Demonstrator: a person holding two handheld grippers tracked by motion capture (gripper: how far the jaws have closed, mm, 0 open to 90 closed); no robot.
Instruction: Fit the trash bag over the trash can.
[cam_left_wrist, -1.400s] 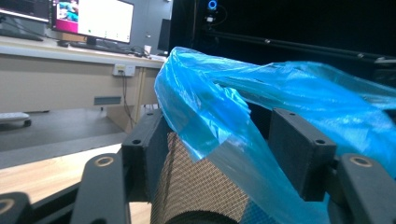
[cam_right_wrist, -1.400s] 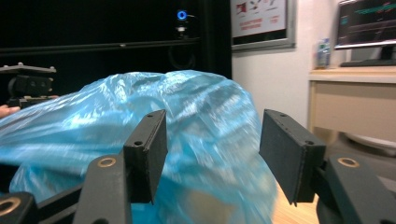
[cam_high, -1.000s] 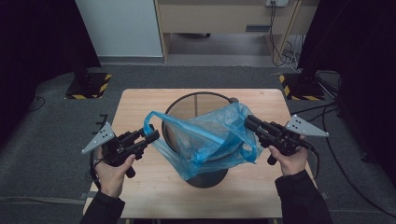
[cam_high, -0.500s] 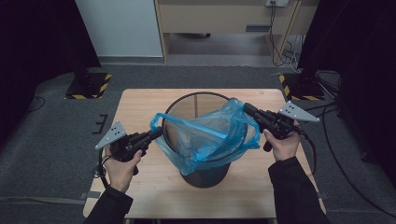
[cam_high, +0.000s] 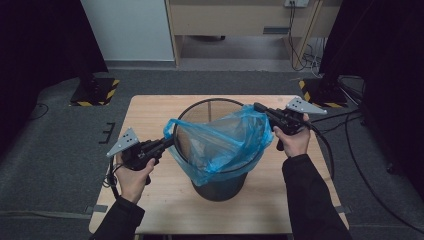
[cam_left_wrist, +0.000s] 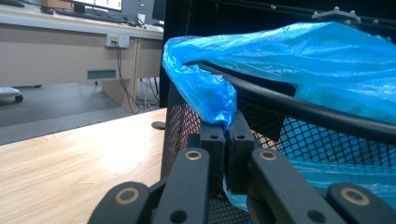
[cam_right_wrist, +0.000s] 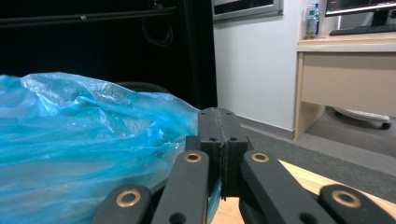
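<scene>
Glossy plastic bag (cam_high: 220, 142); black mesh bin (cam_high: 220, 185); wood table (cam_high: 150, 115).

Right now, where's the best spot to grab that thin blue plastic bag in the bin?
Its loose top hem, from outside the black mesh bin. The thin blue plastic bag bunches there into pinchable folds; the left gripper and right gripper each clamp one, on opposite sides.

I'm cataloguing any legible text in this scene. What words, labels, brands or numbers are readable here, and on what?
None can be read.
Blue bag and mesh bin: no print visible.
Bottle on the desk, right gripper view: label too small and blurred.
Monitor above that desk: screen content too blurred.
Wall socket plate, left gripper view: no legible marking.
Floor plates carry yellow-black hazard stripes, no words.
</scene>
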